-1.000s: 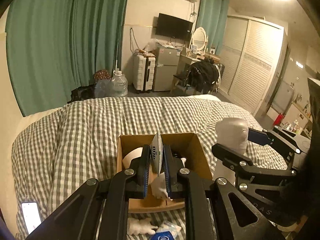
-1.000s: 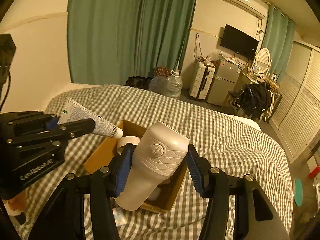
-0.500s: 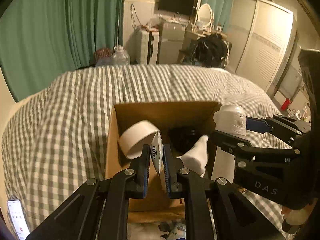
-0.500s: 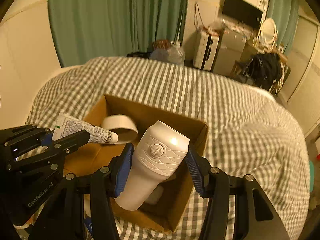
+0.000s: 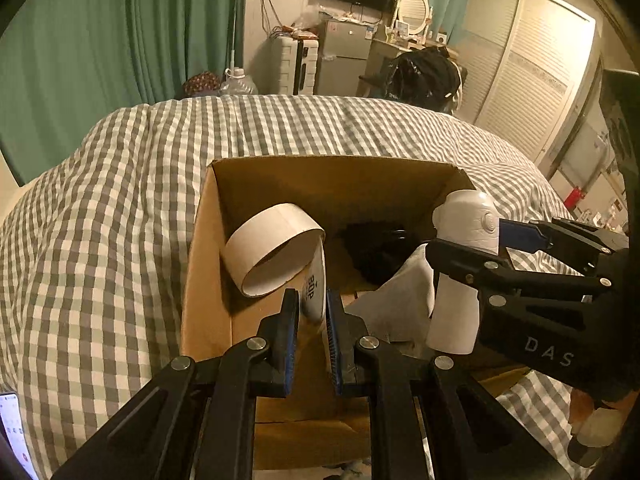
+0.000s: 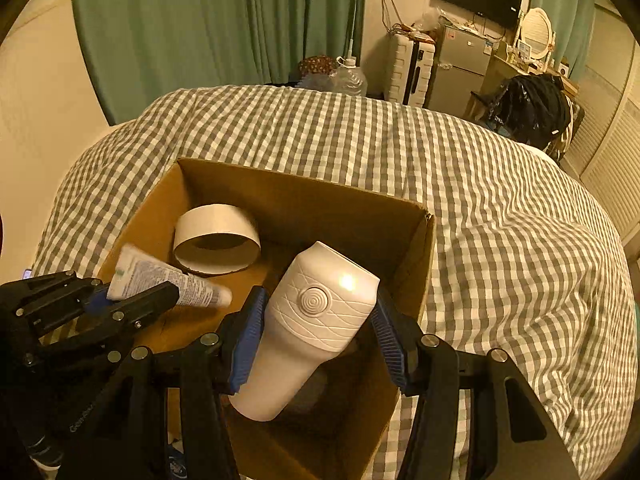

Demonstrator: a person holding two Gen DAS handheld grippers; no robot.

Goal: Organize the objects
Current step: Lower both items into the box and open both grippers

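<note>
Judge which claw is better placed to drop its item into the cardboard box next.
Probably left: the left claw holds its toothpaste tube low over the cardboard box floor; the white bottle sits higher.

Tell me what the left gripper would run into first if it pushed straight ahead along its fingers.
Most likely the white tape roll leaning inside the cardboard box. The left gripper is shut on a tube whose tip already points at the roll's edge. Depth is unclear, so the tube might slip past toward the box's far wall.

**Tube and bottle over the open box**

A white printed tube (image 6: 168,282) and a white embossed bottle (image 6: 316,328), tilted, hang over the open cardboard box (image 6: 304,200). Inside lie a white tape ring (image 6: 216,236), pale cloth (image 5: 396,300) and something black (image 5: 376,248).
</note>
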